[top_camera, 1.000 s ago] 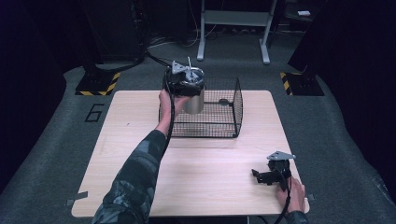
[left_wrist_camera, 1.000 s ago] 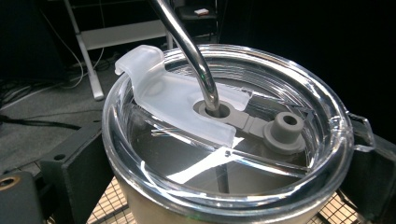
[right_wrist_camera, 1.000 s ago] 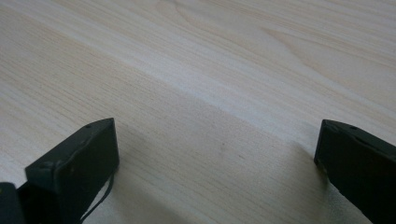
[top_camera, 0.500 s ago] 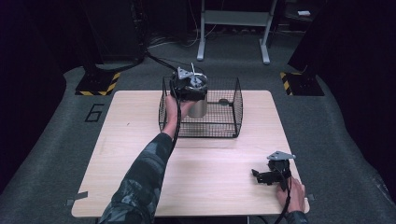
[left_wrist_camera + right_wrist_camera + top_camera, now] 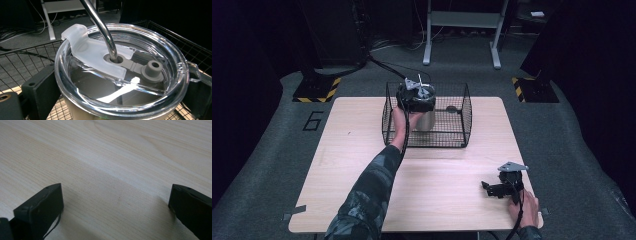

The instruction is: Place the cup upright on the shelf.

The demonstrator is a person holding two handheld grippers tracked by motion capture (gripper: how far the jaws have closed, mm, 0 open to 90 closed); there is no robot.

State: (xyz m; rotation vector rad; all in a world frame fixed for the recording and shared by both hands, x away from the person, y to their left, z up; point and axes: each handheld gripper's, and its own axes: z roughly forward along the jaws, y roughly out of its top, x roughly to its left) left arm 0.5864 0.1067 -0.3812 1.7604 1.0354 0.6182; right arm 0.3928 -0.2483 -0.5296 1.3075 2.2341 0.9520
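- Steel tumbler (image 5: 426, 119) now down inside the wire basket (image 5: 462, 107) at the bench's (image 5: 362, 165) far edge, carried in from the basket's left rim over the past second; clamped by the left tool (image 5: 416, 96) just under the lid.
- Placement judged near done; release likely next.
- Seen close in the left gripper view: clear lid (image 5: 120, 75), metal straw (image 5: 100, 22), basket mesh behind.
- Right tool (image 5: 502, 187) parked unmoved at the near right corner, jaws spread wide over bare wood in the right gripper view.
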